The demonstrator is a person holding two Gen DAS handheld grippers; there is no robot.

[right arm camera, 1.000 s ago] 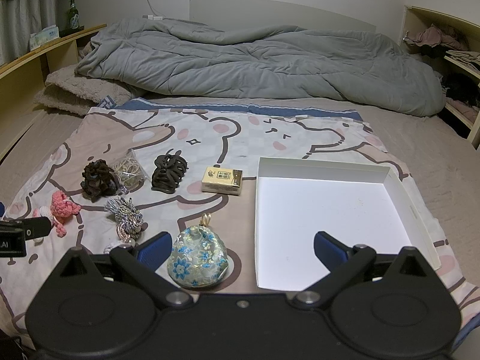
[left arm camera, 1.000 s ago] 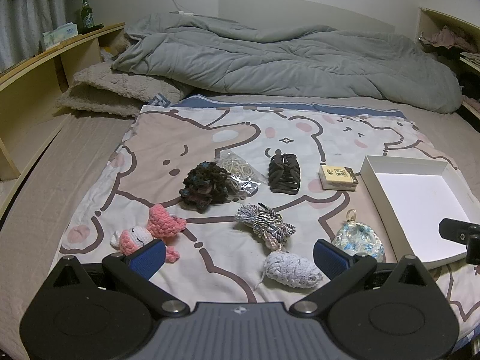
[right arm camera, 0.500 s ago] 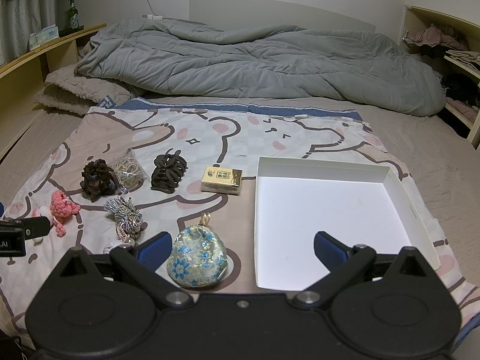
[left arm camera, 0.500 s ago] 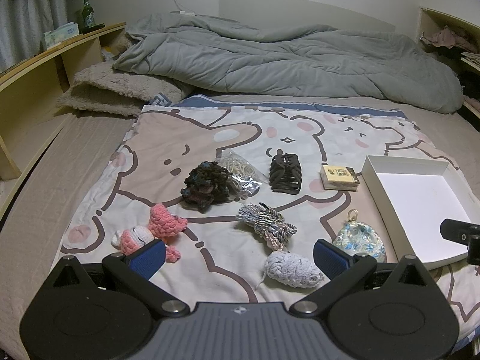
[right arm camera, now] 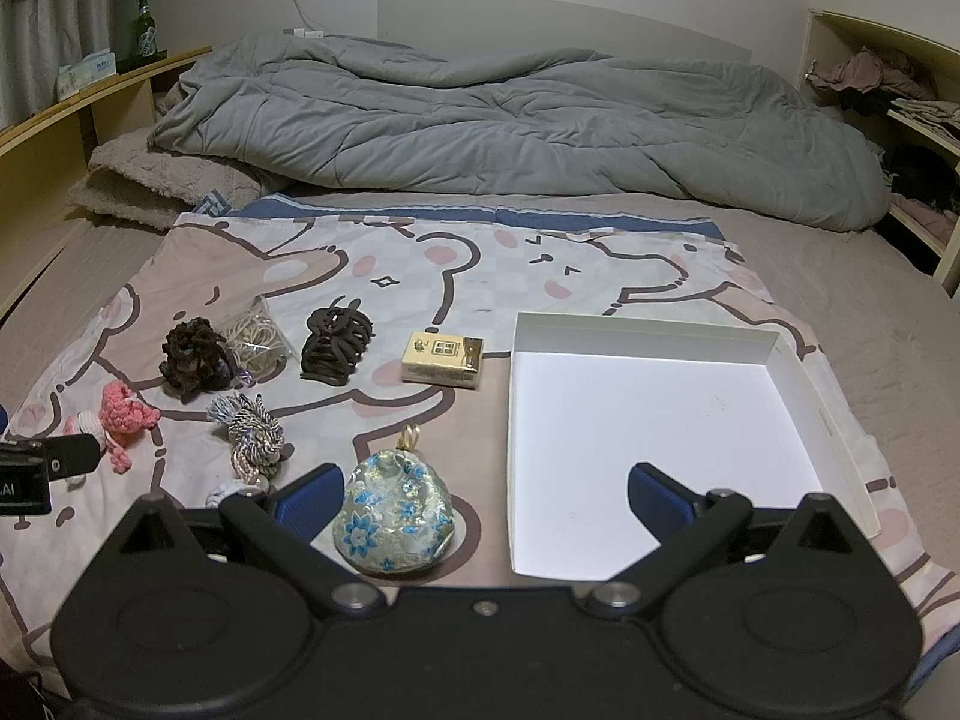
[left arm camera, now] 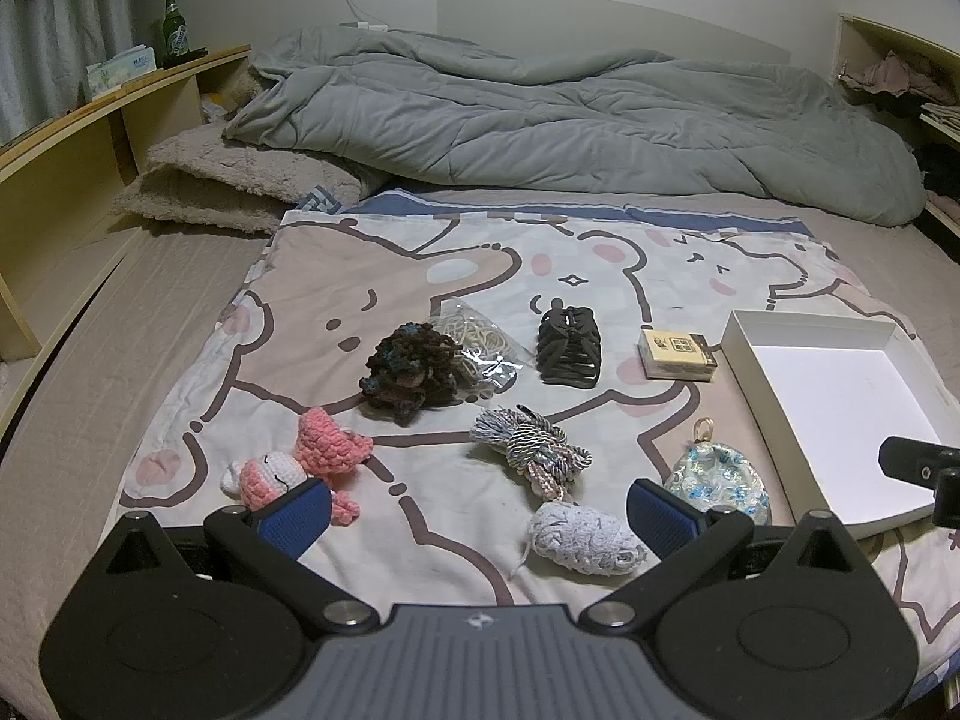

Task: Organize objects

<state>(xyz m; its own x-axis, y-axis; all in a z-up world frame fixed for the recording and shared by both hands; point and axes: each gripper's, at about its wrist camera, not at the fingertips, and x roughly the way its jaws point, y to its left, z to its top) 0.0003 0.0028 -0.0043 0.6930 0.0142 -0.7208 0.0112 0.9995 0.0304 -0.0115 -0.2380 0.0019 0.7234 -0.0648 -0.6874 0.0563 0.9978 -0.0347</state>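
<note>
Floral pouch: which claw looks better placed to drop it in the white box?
Probably the right claw: open, the pouch lies by its left finger and the box straight ahead. The left claw sits farther left.

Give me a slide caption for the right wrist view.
Open right tongs hover over floral pouch and empty white box.

The white tray (right arm camera: 660,414) is bare inside and open from above, while the floral pouch (right arm camera: 393,525) and yellow box (right arm camera: 443,359) crowd its left wall, blocking approach from that side.
</note>
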